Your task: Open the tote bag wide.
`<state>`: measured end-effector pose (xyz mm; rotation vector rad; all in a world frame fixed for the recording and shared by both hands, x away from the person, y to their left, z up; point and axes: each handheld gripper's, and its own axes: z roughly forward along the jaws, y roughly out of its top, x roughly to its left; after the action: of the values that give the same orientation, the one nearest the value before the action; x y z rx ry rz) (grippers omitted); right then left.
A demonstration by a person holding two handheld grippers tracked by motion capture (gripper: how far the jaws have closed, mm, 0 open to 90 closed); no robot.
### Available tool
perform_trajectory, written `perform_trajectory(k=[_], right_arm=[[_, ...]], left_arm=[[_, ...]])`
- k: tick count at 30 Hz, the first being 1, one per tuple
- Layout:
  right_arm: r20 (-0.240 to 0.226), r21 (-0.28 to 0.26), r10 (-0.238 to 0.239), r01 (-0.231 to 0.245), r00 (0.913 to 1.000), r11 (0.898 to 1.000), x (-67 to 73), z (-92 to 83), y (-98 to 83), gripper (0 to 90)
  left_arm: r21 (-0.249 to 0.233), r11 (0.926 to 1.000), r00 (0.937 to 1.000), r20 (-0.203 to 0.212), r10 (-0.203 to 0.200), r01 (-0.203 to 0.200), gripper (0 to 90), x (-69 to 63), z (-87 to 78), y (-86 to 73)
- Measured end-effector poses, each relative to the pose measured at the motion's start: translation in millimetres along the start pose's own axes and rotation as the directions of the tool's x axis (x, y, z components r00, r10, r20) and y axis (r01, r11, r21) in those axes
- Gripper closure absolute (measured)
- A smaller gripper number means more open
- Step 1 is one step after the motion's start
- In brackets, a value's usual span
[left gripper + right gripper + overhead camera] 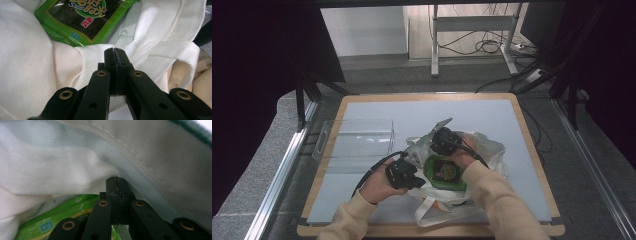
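Note:
A white cloth bag (pixel 486 146) lies open at the table's front middle, with a green seaweed snack packet (pixel 443 172) in its mouth. My left gripper (pixel 418 179) is at the bag's left rim. In the left gripper view it (pixel 115 51) is shut on a bunched fold of the bag (pixel 30 62), with the packet (pixel 82 17) just beyond the tips. My right gripper (pixel 446 152) is above the packet at the bag's far rim. In the right gripper view it (pixel 116 179) is shut on the bag's cloth (pixel 155 162) by a stitched seam, with the packet (pixel 62 216) below it.
A clear plastic bin (pixel 357 140) stands at the table's left, just beyond my left hand. The grey mat (pixel 412 115) lies on the wooden table, bordered by metal rails. A desk frame and cables are on the floor beyond.

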<state>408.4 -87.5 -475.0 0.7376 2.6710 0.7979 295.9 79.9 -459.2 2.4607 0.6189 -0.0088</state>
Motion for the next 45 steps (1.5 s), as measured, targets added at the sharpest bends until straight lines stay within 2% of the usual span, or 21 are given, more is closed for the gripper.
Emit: perform_trajectory(k=[5,9,14,16,19,21,23,29,31,33,38,41,42,45], right_arm=[[0.029,-0.018,0.018,-0.017,0.9994,1.0,-7.1,4.2,1.3,89.3],[0.017,-0.025,0.037,-0.037,0.9992,0.999,-7.6,1.4,-0.4,89.2],[-0.003,-0.068,0.036,-0.036,0.9993,0.997,4.4,-26.2,-3.7,89.2],[-0.026,-0.076,0.03,-0.032,0.9992,0.997,11.6,-38.3,-9.1,89.2],[-0.054,-0.053,0.01,-0.013,0.9985,0.998,23.6,-50.9,-20.7,89.1],[-0.054,-0.037,-0.004,0.002,0.9985,0.999,32.4,-57.3,-29.2,89.1],[-0.069,-0.025,-0.017,0.016,0.9975,1.0,42.2,-62.1,-37.7,89.1],[-0.121,0.066,-0.055,0.064,0.9912,0.996,70.0,-63.5,-57.9,89.2],[-0.127,0.078,-0.059,0.069,0.9901,0.995,72.8,-63.3,-60.4,89.2],[-0.152,0.089,-0.078,0.092,0.9854,0.992,75.8,-62.9,-63.0,89.2],[-0.182,0.128,-0.071,0.095,0.9808,0.987,83.8,-60.8,-67.6,89.3],[-0.196,0.144,-0.088,0.118,0.9765,0.983,91.1,-57.2,-71.4,89.3],[-0.201,0.146,-0.091,0.122,0.9753,0.982,92.9,-56.2,-72.7,89.3],[-0.205,0.138,-0.094,0.123,0.9743,0.983,92.1,-57.3,-73.5,89.3]], left_arm=[[-0.002,1.0,1.0,0.007,-0.004,0.004,90.0,0.8,1.3,-0.5],[0.001,1.0,1.0,0.007,-0.004,0.004,90.0,1.4,1.9,-0.6],[0.009,1.0,1.0,0.003,-0.003,0.003,90.0,3.2,1.7,-1.6],[0.009,1.0,1.0,-0.002,-0.002,0.002,90.0,3.1,1.5,-1.6],[0.003,0.9999,0.9999,-0.001,-0.012,0.012,90.0,1.9,2.8,-1.3],[0.012,0.9999,1.0,-0.005,-0.004,0.004,90.0,2.6,2.3,-1.2],[-0.002,0.9998,0.9998,-0.002,-0.021,0.021,90.0,2.0,2.9,-1.2],[-0.004,0.9997,0.9997,0.003,-0.022,0.022,90.0,2.7,4.9,-0.4],[-0.001,0.9998,0.9998,0.003,-0.018,0.018,90.0,2.8,5.0,-0.1],[0.0,0.9998,0.9998,0.007,-0.019,0.019,90.0,2.8,5.1,-0.2],[0.004,0.9999,0.9999,0.013,-0.011,0.011,90.0,2.2,6.5,0.5],[0.003,0.9999,0.9997,0.018,-0.016,0.016,90.0,0.8,8.8,0.4],[0.015,0.9999,0.9998,0.017,-0.006,0.006,90.0,1.1,9.0,0.5],[0.015,0.9998,0.9998,0.012,-0.014,0.014,90.0,0.5,8.9,-0.1]])
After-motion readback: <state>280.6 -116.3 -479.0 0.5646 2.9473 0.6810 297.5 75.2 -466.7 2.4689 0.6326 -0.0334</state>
